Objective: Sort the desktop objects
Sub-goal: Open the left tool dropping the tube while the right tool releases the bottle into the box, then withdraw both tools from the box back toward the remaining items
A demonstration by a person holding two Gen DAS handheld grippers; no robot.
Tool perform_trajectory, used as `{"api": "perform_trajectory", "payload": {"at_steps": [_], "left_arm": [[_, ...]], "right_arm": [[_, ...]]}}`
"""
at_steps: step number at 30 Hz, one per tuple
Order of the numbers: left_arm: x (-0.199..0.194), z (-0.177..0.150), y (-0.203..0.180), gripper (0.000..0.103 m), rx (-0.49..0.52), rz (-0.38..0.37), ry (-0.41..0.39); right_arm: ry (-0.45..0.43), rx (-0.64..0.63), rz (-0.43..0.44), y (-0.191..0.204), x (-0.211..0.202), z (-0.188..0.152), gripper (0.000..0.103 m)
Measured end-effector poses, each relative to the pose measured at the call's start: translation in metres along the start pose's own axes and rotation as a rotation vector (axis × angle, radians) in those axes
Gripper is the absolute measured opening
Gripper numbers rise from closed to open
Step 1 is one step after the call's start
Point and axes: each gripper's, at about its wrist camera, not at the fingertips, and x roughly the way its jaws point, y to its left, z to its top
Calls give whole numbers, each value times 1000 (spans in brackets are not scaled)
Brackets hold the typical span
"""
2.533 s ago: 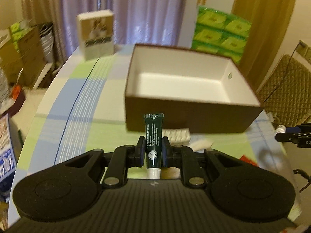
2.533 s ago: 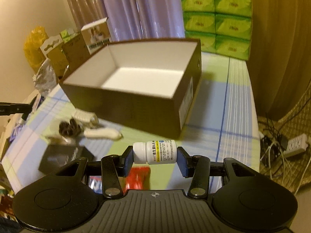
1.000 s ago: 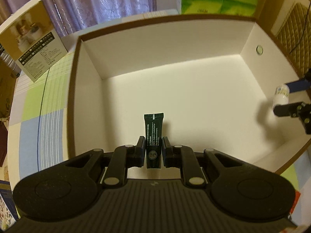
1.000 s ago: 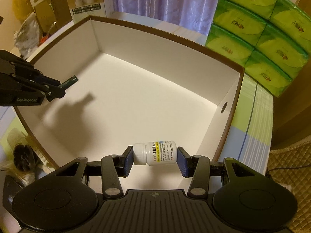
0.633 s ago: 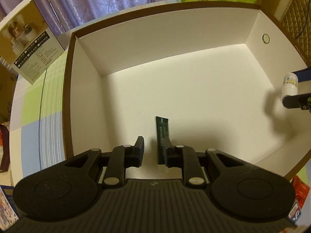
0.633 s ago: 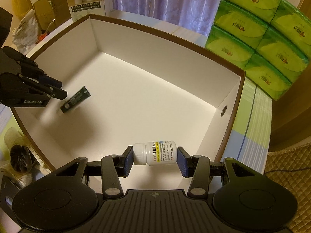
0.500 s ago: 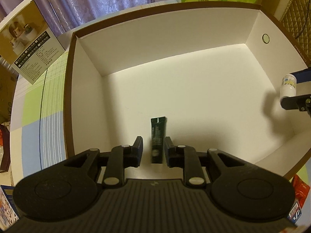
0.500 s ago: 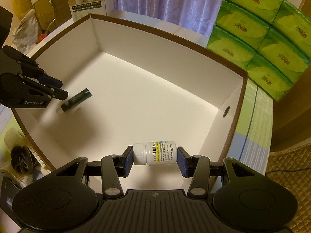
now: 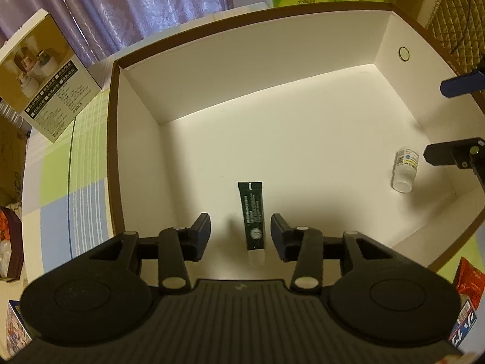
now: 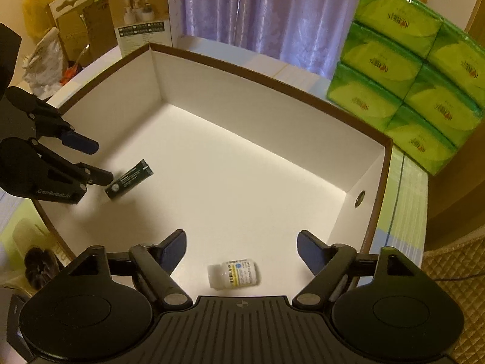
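A brown box (image 9: pixel 112 139) (image 10: pixel 272 82) with a white inside fills both views. A dark green tube (image 9: pixel 252 217) (image 10: pixel 128 179) lies flat on the box floor near its front wall. My left gripper (image 9: pixel 240 233) (image 10: pixel 94 163) hangs open above the tube, not touching it. A small white pill bottle (image 10: pixel 234 273) (image 9: pixel 405 170) lies on its side near the box's right end. My right gripper (image 10: pixel 242 247) (image 9: pixel 451 121) stands wide open over the bottle with nothing between its fingers.
A stack of green tissue packs (image 10: pixel 406 60) stands behind the box at the right. A tan product carton (image 9: pixel 45 75) (image 10: pixel 142 21) stands at the back left on the checked tablecloth (image 9: pixel 66 182). Small items, a red packet (image 9: pixel 468 279) among them, lie in front of the box.
My left gripper let go of the green tube, which dropped flat onto the box floor, and opened wider. My right gripper opened and the pill bottle fell onto the floor.
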Motion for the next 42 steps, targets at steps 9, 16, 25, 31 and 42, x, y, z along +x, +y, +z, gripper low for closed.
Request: {"api": "perform_trajectory", "payload": {"at_steps": [9, 16, 25, 31, 42], "left_arm": [[-18, 2, -3, 65, 29, -6, -48], [-37, 0, -5, 78, 34, -11, -79], [-64, -10, -8, 85, 33, -7, -117], [-91, -21, -10, 86, 27, -22, -151], [-142, -51, 0, 86, -30, -45, -213]], "right_arm": [[-10, -11, 5, 4, -9, -6, 95], [-24, -13, 0, 4, -22, -9, 99], [-50, 7, -5, 5, -44, -18, 101], [-81, 26, -2, 6, -66, -26, 101], [-156, 69, -2, 13, -111, -44, 101]]}}
